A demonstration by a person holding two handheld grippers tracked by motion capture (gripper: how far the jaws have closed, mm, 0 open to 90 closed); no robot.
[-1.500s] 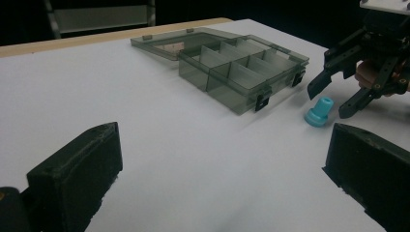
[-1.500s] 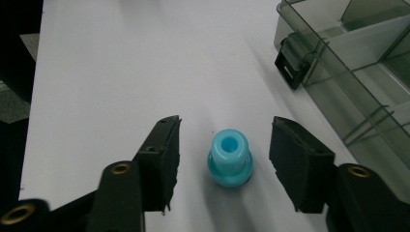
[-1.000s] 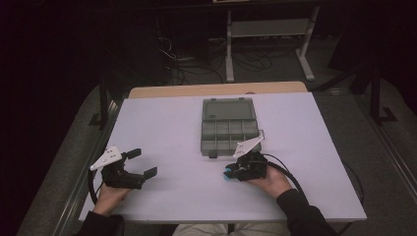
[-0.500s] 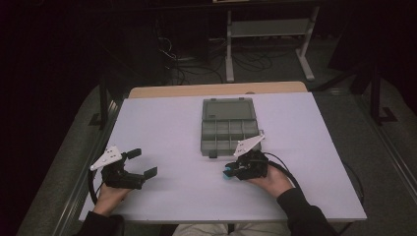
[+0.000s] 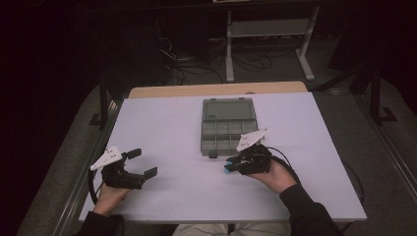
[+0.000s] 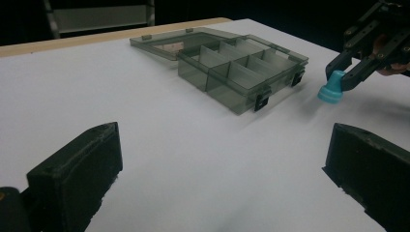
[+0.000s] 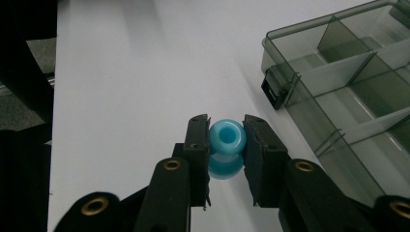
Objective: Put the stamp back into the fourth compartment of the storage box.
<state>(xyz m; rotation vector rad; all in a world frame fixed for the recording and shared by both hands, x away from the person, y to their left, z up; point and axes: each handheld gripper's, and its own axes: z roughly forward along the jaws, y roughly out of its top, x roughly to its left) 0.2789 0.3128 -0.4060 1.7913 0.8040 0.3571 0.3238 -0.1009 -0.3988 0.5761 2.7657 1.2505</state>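
On the left of the tabletop (image 5: 167, 128), the left gripper (image 5: 139, 163) rests low over the bare white surface with its fingers (image 6: 77, 174) spread wide and nothing between them; it is well apart from the work. Toward the middle and far side lies a smoke-grey compartment box (image 5: 228, 127), its lid folded back flat behind it and its divided cells, as far as can be seen, without contents; two dark latches sit on its near wall. Just right of the box's near corner, the right gripper (image 5: 230, 164) holds a small blue bead (image 7: 226, 140), a rounded, spool-like piece with a hole through its top. The fingers (image 7: 198, 145) pinch it by its two opposite sides, and the bead hangs just above the tabletop, near the box but outside it. Judged from its look, the bead is light, hard and smooth plastic, so weight is no concern but slip is: the curved, glossy flanks give the flat pads little contact, and the piece could twist or pop out if squeezed off-centre. The sound hold is the present one, square across the widest part of the body with the hole facing up. A low, gentle release over a cell would limit bouncing.
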